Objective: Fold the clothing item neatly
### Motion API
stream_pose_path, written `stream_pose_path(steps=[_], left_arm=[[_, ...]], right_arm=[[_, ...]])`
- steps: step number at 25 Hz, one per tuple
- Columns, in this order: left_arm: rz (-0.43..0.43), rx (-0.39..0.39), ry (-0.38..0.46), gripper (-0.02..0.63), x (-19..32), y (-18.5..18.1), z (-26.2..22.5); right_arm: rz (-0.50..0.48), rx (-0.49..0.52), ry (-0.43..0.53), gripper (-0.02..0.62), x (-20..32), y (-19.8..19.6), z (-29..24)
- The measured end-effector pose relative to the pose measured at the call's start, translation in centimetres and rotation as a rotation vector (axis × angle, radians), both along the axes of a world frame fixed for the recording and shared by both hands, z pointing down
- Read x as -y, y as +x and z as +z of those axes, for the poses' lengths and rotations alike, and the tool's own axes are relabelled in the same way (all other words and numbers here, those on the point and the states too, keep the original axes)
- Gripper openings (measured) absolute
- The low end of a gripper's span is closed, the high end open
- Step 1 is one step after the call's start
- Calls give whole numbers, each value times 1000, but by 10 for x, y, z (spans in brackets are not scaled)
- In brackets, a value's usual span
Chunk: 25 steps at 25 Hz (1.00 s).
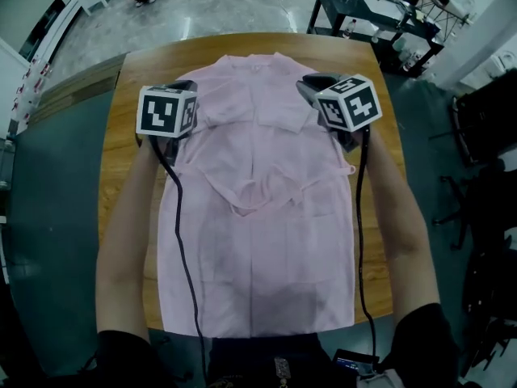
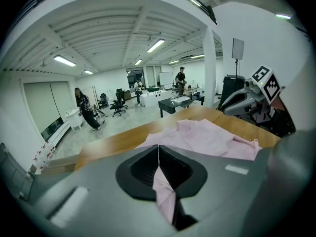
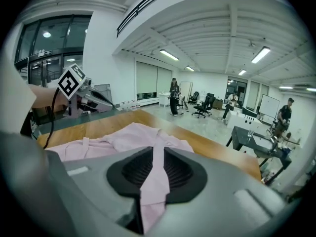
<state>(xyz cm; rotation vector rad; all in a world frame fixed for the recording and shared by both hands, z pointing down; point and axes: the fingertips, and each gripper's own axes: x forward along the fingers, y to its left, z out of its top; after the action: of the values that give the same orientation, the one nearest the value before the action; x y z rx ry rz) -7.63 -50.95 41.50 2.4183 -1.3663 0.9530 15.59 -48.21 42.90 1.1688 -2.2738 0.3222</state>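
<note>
A pale pink garment lies spread lengthwise on a wooden table, collar at the far end. My left gripper is shut on a fold of its pink cloth, which hangs out between the jaws. My right gripper also pinches a strip of the pink cloth between its pads. In the head view the left gripper is over the garment's left shoulder and the right gripper over its right shoulder, both lifted above the table. The fingertips are hidden under the marker cubes there.
The person's forearms run along both sides of the garment. A black table stands beyond the far right corner. Several people and office chairs stand far off across the room. Bare wood borders the cloth right and left.
</note>
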Motion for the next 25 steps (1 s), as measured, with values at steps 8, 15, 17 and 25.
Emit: stream_pose_path(steps=[8,15,17,25], left_arm=[[92,85,-1,81,64,23,51],[160,116,-54,161,135,27,104],[169,102,-75,173,151,30,114],[207,168,-186,189,186,37,158]], right_arm=[[-2,-42,0,92,64,30,29],[-21,-55,-48,130,133,40,79],[-44,-67,-67,130,145,36,93],[-67,-123,-115,166,180,31,137]])
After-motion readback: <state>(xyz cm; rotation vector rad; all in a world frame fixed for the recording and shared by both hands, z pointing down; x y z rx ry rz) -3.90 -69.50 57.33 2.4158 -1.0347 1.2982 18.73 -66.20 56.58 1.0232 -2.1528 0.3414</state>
